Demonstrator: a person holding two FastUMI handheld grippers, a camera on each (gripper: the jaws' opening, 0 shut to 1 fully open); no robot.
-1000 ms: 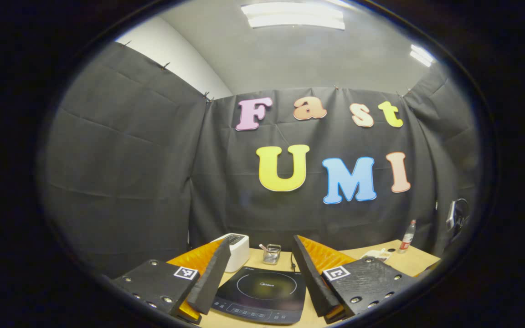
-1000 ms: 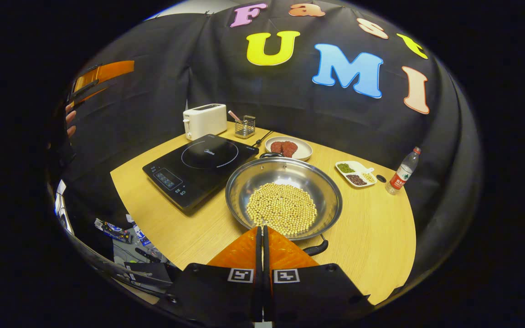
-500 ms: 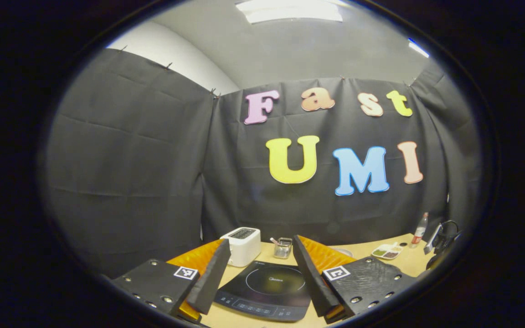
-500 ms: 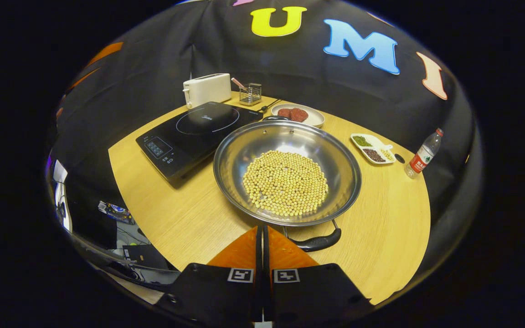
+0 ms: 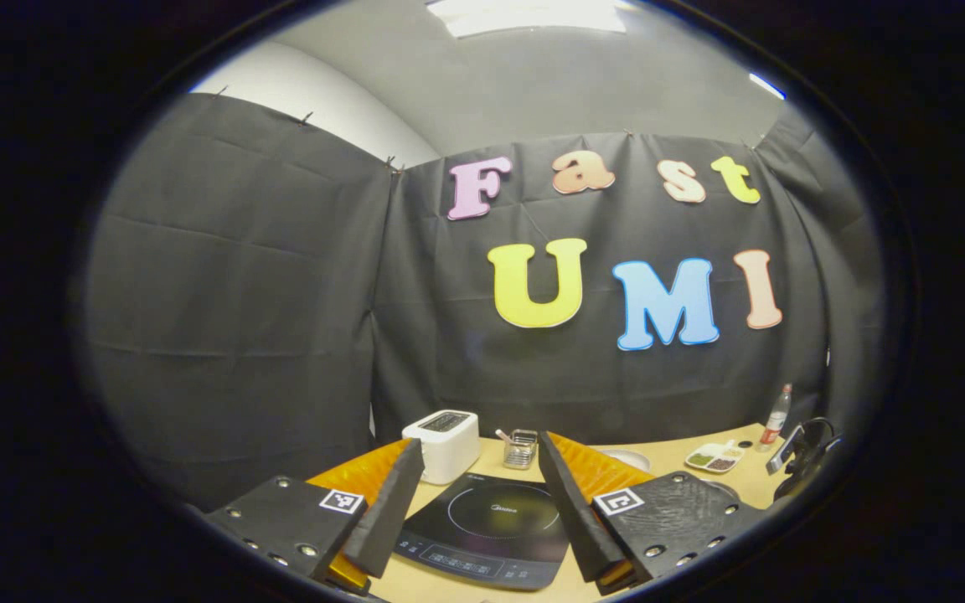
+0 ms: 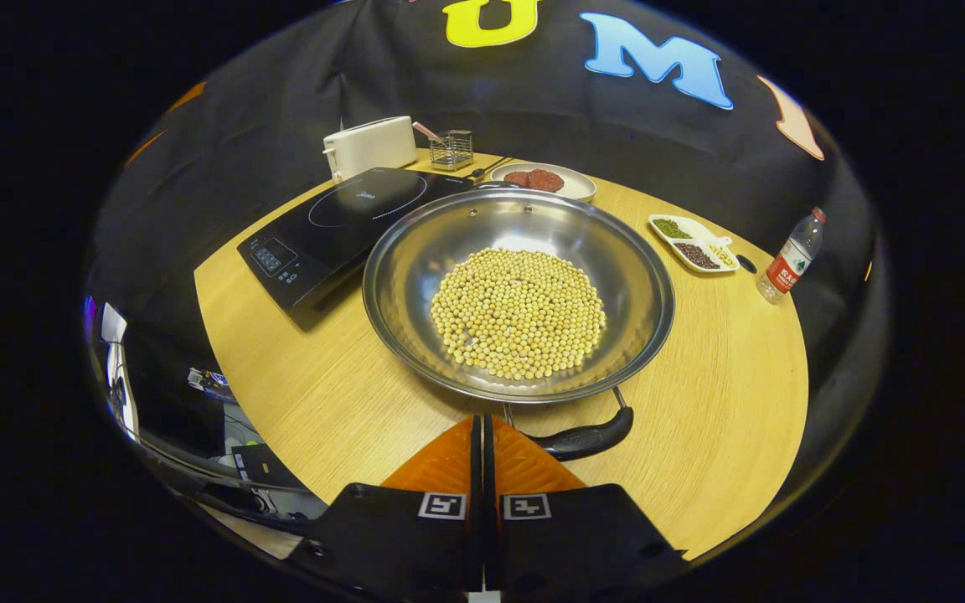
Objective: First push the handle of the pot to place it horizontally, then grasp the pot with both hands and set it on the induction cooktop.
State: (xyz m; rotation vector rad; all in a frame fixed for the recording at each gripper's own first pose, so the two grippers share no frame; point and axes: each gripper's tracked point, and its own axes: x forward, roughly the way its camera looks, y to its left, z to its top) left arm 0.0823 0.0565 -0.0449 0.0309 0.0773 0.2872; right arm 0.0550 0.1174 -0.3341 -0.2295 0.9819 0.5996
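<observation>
The pot (image 6: 518, 293) sits near the middle of the round table (image 6: 725, 435), just beside the induction cooktop (image 6: 340, 230), which lies toward the table's far-left edge. It is a wide, shallow steel pan carrying a loose layer of soybeans (image 6: 518, 311), so it will likely feel heavy and want to be kept level; any tilt would send the beans rolling. The polished rim looks slippery and is a poor place to pinch. The better holds are the two loop handles: the near black handle (image 6: 583, 435), just ahead of the right gripper (image 6: 482, 444), and a far one barely visible at the opposite rim.

The right gripper's jaws are pressed together, empty, suited to nudging the near handle. The left gripper (image 5: 474, 494) is raised above the cooktop with jaws spread wide, holding nothing. Two opposed handle grips should keep the weight balanced.
</observation>
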